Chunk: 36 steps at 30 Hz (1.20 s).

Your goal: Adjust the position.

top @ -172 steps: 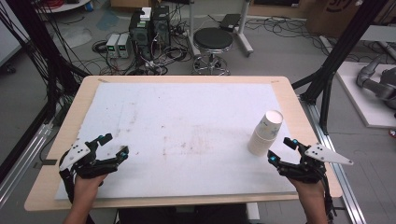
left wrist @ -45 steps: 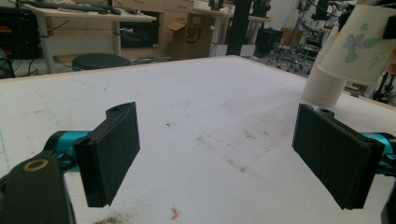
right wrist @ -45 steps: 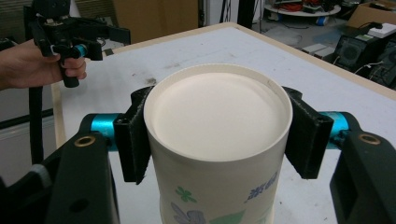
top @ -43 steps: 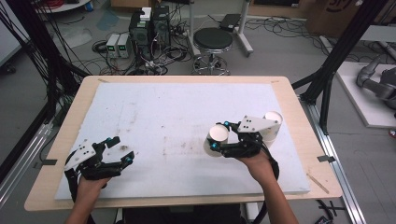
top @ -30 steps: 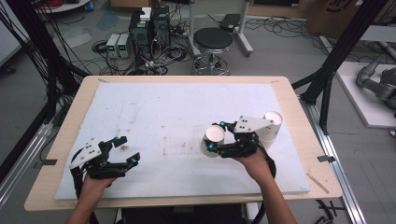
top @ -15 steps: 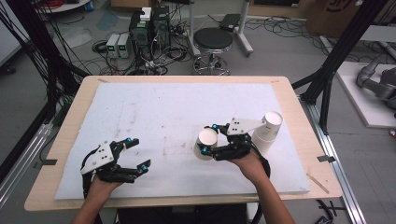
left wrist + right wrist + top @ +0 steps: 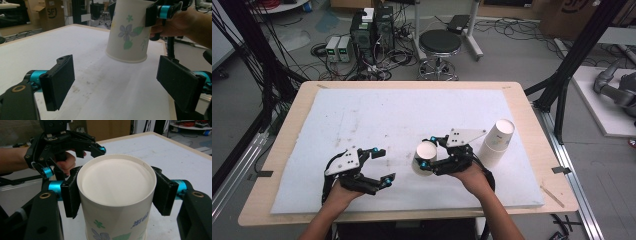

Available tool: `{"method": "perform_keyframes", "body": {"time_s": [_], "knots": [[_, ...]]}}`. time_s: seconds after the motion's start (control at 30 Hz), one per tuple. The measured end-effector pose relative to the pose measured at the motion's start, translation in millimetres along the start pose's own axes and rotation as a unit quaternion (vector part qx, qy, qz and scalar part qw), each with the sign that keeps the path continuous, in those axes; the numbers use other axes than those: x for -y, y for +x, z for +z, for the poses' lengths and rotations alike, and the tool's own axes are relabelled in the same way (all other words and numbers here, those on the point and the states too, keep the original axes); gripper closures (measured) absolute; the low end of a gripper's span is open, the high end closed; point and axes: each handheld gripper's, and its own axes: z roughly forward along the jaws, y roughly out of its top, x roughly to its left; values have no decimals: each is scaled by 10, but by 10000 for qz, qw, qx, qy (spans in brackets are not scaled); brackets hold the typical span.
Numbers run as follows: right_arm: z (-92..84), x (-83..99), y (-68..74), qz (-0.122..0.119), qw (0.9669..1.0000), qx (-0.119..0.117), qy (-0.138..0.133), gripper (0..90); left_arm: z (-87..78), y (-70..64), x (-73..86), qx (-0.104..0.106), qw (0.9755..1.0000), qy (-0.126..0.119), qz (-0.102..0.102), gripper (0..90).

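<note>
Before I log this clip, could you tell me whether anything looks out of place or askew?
Nothing spilled or damaged. The right gripper holds a paper cup upside down, off the mat; the other cups stand upside down too.

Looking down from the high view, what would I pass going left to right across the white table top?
Left gripper, jaws apart with nothing between them → paper cup clamped upside down in the right gripper → stack of paper cups standing upside down.
</note>
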Motion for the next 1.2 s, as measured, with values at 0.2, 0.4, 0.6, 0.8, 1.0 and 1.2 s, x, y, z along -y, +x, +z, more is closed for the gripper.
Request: {"method": "perform_keyframes", "body": {"time_s": [0.2,0.4,0.6,0.8,1.0,1.2], "knots": [[54,-3,23,-12,10000,-48,28,349,230,-32,-43,282,9996,57,60,149],[72,-37,52,19,9999,-143,3,349,385,-64,-32,419,9990,70,103,149],[102,-49,78,-39,9998,-212,5,349,461,-81,-35,497,9987,55,119,149],[132,-61,99,5,9995,-328,-10,349,508,-90,-43,562,9983,58,127,151],[159,-65,114,8,9991,-431,-36,349,547,-94,-39,644,9978,78,146,182],[153,-65,111,73,9988,-483,-97,350,547,-95,-41,705,9973,47,214,254]]}}
